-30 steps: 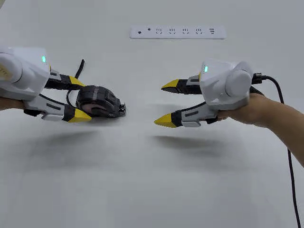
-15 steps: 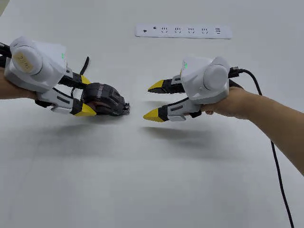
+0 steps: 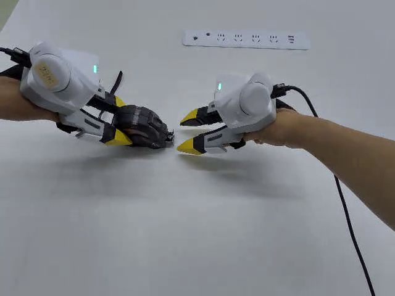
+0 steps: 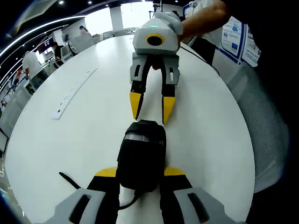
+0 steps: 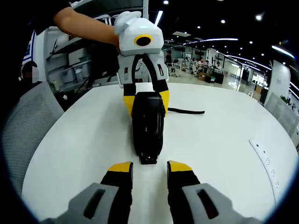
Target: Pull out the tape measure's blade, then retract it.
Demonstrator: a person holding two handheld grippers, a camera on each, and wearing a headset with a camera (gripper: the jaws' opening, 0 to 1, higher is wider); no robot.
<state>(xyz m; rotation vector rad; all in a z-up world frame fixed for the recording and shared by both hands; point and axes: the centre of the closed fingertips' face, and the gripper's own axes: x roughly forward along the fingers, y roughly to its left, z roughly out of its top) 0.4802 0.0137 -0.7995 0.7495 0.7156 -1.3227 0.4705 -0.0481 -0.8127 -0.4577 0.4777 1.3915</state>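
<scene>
Left gripper (image 3: 121, 121): jaws clamped on the tape (image 3: 147, 126), low over the table (image 3: 185, 234).
Right gripper (image 3: 184, 132): jaws apart, yellow tips just beside the tape's front end.
Power strip (image 3: 245, 39): far side, well apart.
Cable (image 3: 345, 209): trails from the right gripper.

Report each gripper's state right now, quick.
Left gripper: shut on the black, rounded tape measure.
Right gripper: open, holding nothing, jaws facing the tape measure's front end.

Bright, even overhead light on a white table (image 3: 197, 246), with soft grey shadows beneath the left gripper (image 3: 120, 120) and right gripper (image 3: 184, 132). Both gripper views warp at the edges; ceiling lights (image 5: 258, 17) glare as spots.
</scene>
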